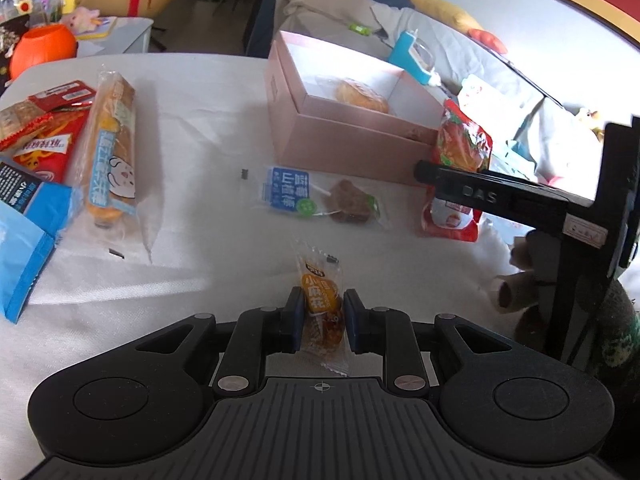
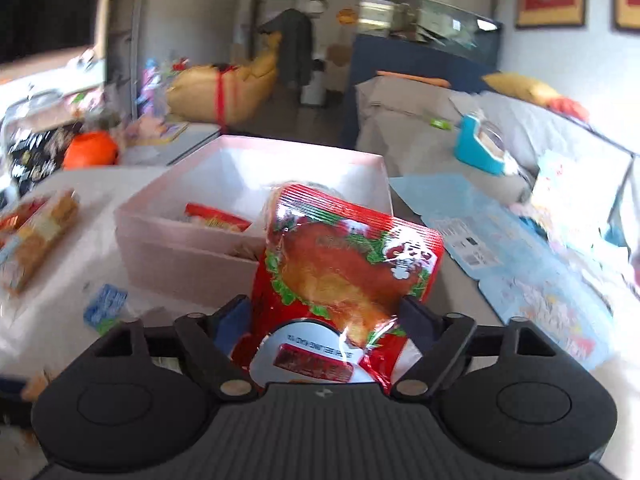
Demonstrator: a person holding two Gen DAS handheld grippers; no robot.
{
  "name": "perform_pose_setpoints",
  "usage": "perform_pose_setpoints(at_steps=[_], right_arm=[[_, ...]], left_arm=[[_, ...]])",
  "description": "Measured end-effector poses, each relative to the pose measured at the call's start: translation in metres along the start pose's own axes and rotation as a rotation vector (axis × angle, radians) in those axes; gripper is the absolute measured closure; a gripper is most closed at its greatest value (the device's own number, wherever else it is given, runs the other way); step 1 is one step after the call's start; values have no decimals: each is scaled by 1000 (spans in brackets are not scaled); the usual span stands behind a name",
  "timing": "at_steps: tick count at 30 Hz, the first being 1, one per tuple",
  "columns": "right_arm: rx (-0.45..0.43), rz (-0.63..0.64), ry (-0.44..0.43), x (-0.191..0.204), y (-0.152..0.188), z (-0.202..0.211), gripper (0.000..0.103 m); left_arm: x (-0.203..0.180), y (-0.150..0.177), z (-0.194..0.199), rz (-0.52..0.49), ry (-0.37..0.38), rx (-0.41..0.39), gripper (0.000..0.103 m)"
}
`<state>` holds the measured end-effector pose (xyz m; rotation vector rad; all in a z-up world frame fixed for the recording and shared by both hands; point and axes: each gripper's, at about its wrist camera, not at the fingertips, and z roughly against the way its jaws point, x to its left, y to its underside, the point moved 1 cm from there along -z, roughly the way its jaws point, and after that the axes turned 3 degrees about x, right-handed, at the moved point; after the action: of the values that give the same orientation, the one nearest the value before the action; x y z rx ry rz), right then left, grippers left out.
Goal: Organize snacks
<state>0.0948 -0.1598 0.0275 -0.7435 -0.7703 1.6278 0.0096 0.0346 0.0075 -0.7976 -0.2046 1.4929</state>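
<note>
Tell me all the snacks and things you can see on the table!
Small twist snack packet: one, orange and clear, between the left gripper's fingers.
Chicken-picture packet: one, red, held by the right gripper just in front of the box.
Box: one, pink, open, at the back of the table; a round pastry inside.
Long bread packet: one, golden with blue print, left side.
Blue-label snack packet: one, clear, in front of the box.
Red packets: several, far left.
Blue bags: two, left edge.
Table: one, white.
Left gripper: black, shut.
Right gripper: black, shut.
</note>
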Motion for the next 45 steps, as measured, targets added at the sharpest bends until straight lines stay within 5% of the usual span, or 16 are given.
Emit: perform_pose_setpoints(at_steps=[5, 8, 14, 18, 25, 28, 29, 32, 40, 41, 42, 45], right_arm=[[25, -3, 121, 16, -2, -3, 15], [-41, -3, 131, 13, 2, 13, 15], [6, -190, 5, -34, 10, 9, 15], [31, -249, -171, -43, 9, -8, 15], [81, -37, -21, -2, -4, -32, 14], [72, -25, -64, -5, -3, -19, 25], [74, -38, -82, -9, -6, -12, 38], [63, -85, -197, -26, -22, 9, 48], [-126, -78, -294, -45, -119, 47, 48], [-130, -81, -306, -45, -135, 45, 45], [-122, -77, -324, -46, -150, 38, 30], [-17, -61, -355, -41, -181, 0, 17]], left_arm=[[-1, 3, 1, -11, -2, -7, 78], [-1, 3, 1, -9, 1, -12, 78], [-1, 5, 1, -3, 3, -21, 78], [0, 5, 1, -4, 3, -21, 78], [-1, 6, 2, -17, 0, -22, 78], [-3, 5, 4, -25, 2, -20, 78], [-4, 2, 5, -30, 17, -24, 78], [-10, -19, 16, -58, 62, -88, 78], [-31, -133, 39, -153, 124, -327, 77], [-29, -151, 31, -139, 164, -327, 75], [-24, -168, 13, -107, 199, -292, 73], [-11, -187, -40, -68, 145, -158, 73]])
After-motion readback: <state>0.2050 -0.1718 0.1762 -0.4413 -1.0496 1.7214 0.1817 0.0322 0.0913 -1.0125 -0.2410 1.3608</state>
